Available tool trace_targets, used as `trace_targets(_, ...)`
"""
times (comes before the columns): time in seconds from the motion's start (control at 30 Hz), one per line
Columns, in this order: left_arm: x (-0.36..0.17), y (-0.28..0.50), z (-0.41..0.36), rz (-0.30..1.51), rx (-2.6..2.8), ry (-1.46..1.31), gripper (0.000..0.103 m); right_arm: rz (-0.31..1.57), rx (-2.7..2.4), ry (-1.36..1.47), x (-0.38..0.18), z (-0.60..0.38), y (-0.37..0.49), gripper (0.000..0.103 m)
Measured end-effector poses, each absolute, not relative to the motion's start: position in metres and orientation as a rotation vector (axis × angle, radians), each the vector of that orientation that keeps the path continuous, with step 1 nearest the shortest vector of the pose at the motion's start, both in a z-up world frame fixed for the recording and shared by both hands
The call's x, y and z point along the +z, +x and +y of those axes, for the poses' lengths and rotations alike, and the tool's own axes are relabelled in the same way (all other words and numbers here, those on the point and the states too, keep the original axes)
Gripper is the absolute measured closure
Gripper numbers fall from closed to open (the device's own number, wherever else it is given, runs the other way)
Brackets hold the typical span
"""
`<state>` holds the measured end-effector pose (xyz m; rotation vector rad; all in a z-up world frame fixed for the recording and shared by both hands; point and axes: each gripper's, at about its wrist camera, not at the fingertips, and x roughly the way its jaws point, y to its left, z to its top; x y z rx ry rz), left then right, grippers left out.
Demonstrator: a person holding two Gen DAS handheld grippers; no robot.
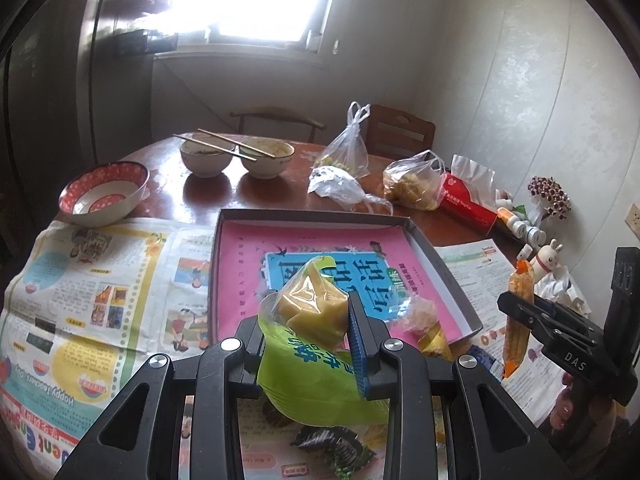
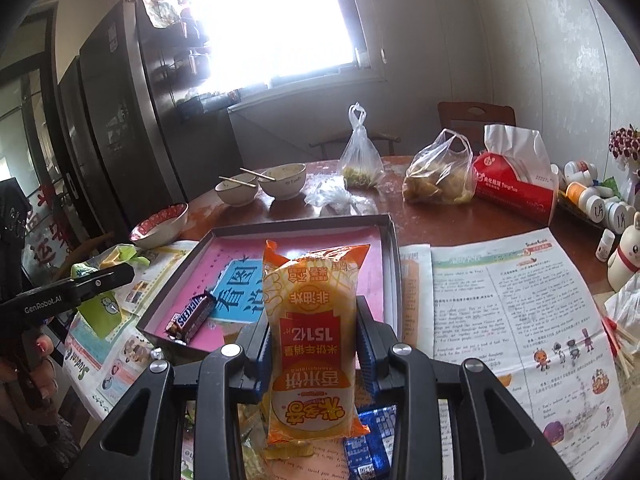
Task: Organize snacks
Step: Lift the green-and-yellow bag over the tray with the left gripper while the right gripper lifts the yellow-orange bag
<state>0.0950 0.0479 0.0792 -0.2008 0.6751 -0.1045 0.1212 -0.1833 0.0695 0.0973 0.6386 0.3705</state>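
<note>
Left wrist view: the green snack bag [image 1: 316,344] with a yellow cake inside sits pinched between the nearly closed fingers of the left gripper [image 1: 310,312], raised over the near edge of the shallow box [image 1: 436,256]. At about three o'clock the right gripper [image 2: 316,328] clamps an orange rice-cracker packet [image 2: 314,344], jaws narrowed against its sides. In the right wrist view a chocolate bar [image 2: 191,316] lies in the box at nine o'clock from that packet. Newspaper [image 1: 100,280] covers the table [image 2: 460,220]; two bowls [image 1: 236,158] with chopsticks stand at twelve o'clock beyond.
</note>
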Motion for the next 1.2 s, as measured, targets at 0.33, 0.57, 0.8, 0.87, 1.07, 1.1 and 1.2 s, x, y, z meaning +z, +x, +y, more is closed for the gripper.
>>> trace_targets(0.33, 0.081, 0.117, 0.039, 0.672, -0.132, -0.193, 0.07, 0.625, 0.36, 0.096, 0.078, -0.18, 0.139, 0.067)
trace_targets(0.57, 0.078, 0.135, 0.035, 0.685, -0.142, -0.182, 0.07, 0.623, 0.359, 0.099, 0.08, -0.177, 0.152, 0.067)
trace_targets(0.8, 0.064, 0.153, 0.031, 0.719, -0.153, -0.181, 0.07, 0.644, 0.35, 0.115, 0.073, -0.177, 0.168, 0.067)
trace_targets(0.87, 0.059, 0.158, 0.03, 0.734, -0.155, -0.182, 0.07, 0.649, 0.347, 0.118, 0.07, -0.177, 0.171, 0.067)
trace_targets(1.07, 0.048, 0.167, 0.026, 0.762, -0.158, -0.173, 0.07, 0.667, 0.337, 0.125, 0.063, -0.179, 0.178, 0.067)
trace_targets(1.1, 0.047, 0.168, 0.026, 0.766, -0.159, -0.173, 0.07, 0.671, 0.335, 0.127, 0.062, -0.18, 0.179, 0.067)
trace_targets(1.2, 0.042, 0.175, 0.026, 0.785, -0.153, -0.172, 0.07, 0.685, 0.33, 0.133, 0.058, -0.18, 0.182, 0.067)
